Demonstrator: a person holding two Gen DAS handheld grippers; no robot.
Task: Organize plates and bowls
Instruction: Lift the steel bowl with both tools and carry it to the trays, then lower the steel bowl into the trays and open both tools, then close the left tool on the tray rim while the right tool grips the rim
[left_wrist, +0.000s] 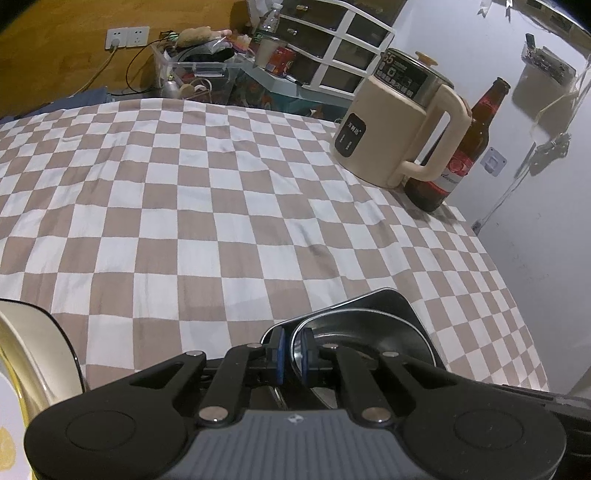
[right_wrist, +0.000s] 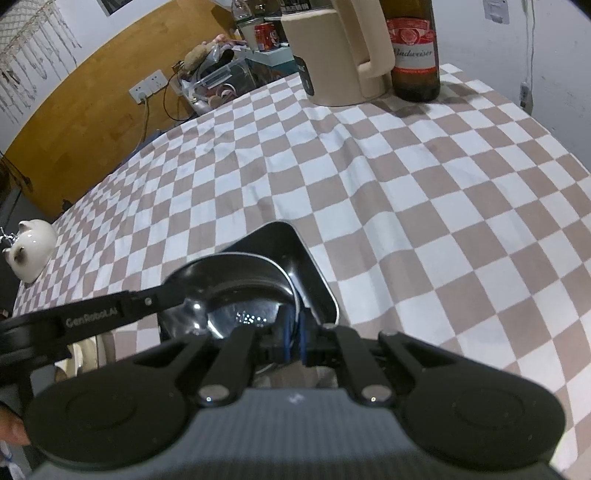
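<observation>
Steel bowl (left_wrist: 354, 332) sits inside one dark square plate (left_wrist: 391, 306), near edge of the checked cloth (left_wrist: 184, 221). We count one bowl, one square plate in that stack; same pair from the right wrist: bowl (right_wrist: 240, 288), plate (right_wrist: 295, 254).

Left gripper (left_wrist: 291, 350): blue pads nearly together, bowl rim pinched between them on its left side. From the right wrist we see the left gripper's arm (right_wrist: 110, 314) reaching onto that rim.

Right gripper (right_wrist: 293, 332): pads also close together, a thin bright rim line running between them. We read it as clamped on the bowl's right rim, though the plate wall is just beside it, so we can't fully rule out both edges being in the pinch.

One more dish: cream, dark-rimmed plate or bowl edge (left_wrist: 37, 332) at the left of the left view; we can't tell which.

Far side of cloth: one beige kettle (left_wrist: 399, 129), one brown beer bottle (left_wrist: 454, 155) touching or just beside its handle. One white ceramic figurine (right_wrist: 31, 247) at the cloth's left edge.
</observation>
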